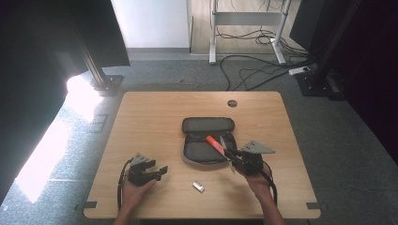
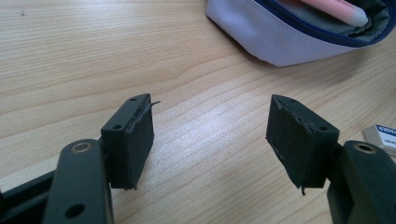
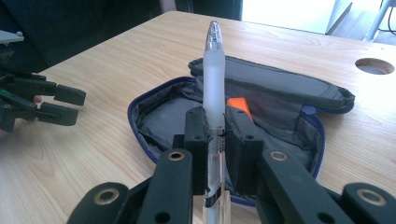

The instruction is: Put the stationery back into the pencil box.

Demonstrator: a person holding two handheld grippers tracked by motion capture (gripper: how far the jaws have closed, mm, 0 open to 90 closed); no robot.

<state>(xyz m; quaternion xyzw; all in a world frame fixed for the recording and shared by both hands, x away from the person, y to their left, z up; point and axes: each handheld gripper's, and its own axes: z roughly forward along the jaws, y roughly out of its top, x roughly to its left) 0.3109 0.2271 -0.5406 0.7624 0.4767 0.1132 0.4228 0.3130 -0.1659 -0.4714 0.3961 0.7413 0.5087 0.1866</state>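
Over the open pencil case (image 1: 206, 140): right gripper (image 3: 215, 133) clamping a clear pen (image 3: 213, 70), tip aimed forward above the orange marker (image 1: 215, 144).
Left gripper (image 2: 210, 135) parked low on the tabletop (image 1: 155, 112), gaping, holding nothing, eraser (image 1: 198, 186) nearby.

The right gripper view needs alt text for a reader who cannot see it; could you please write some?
The right gripper is shut on a frosted clear pen, above an open grey pencil case with an orange marker inside. The left gripper sits open at the left, over the wooden table.
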